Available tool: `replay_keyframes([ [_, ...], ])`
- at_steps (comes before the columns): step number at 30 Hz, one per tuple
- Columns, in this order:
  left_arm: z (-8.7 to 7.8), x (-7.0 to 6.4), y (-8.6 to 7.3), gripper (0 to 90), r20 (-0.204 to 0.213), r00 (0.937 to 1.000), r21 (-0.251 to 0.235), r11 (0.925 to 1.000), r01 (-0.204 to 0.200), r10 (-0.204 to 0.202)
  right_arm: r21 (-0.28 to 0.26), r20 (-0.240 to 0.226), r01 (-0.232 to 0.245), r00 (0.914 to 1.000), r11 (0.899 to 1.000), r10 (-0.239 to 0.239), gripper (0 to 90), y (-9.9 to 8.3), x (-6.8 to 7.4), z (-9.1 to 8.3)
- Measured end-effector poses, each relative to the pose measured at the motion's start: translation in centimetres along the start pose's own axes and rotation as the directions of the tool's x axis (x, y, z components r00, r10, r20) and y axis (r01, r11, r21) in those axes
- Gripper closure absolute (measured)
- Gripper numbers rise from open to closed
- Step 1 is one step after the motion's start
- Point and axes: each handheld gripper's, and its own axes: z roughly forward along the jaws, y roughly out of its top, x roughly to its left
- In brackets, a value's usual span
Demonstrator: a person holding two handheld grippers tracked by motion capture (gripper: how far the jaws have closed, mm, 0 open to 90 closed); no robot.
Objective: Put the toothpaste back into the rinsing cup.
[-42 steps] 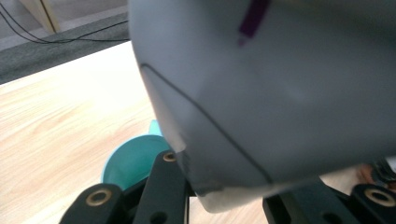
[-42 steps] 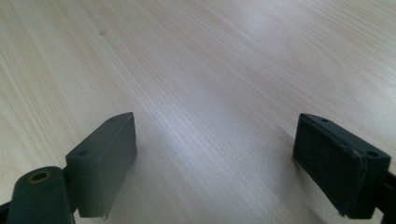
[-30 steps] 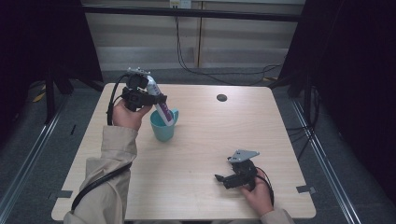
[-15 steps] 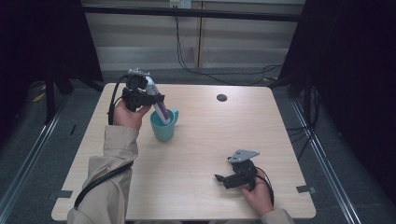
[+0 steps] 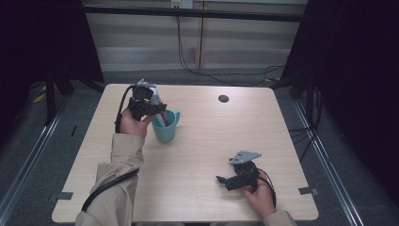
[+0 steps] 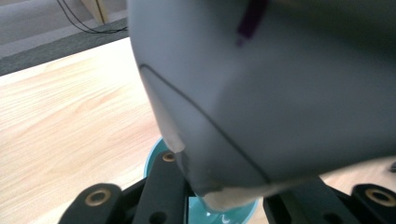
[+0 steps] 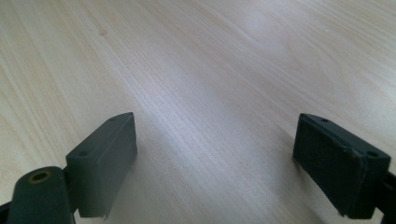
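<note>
A teal cup (image 5: 165, 130) stands on the wooden table (image 5: 207, 141), left of centre. My left gripper (image 5: 156, 112) is held just above and left of it, shut on a grey pouch with purple markings (image 5: 161, 117). The pouch tilts down so its lower end reaches the cup's mouth. In the left gripper view the pouch (image 6: 261, 93) looms large between the jaws, with the cup's rim (image 6: 156, 156) below it. My right gripper (image 5: 222, 180) rests low on the table near the front right, open with nothing between its fingers (image 7: 105, 154).
A small dark round hole (image 5: 223, 98) sits in the table near the far edge. Cables hang behind the table. A floor rail runs along each side of the table. Bare wood lies between the cup and the right gripper.
My left gripper and the pouch have dipped slightly lower toward the cup. The right gripper has stayed in place.
</note>
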Motion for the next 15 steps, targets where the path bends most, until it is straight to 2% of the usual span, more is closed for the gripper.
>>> replay_keyframes([
  [7,0.7,-0.2,-0.9,76.0,-0.023,0.9997,0.006,1.0,-0.004,0.004,0.0,-0.001,-0.001,1.0,1.0,0.001,13.0,0.0,0.0,0.0],
  [14,1.5,-0.5,-1.6,75.8,-0.038,0.9992,0.028,0.9995,-0.014,0.015,-0.001,-0.001,0.001,1.0,1.0,-0.001,13.0,0.0,0.0,0.0],
  [15,1.9,-0.5,-1.9,75.8,-0.039,0.9989,0.043,0.9988,-0.022,0.024,0.0,-0.001,0.002,1.0,1.0,-0.002,13.0,0.0,0.0,0.0],
])
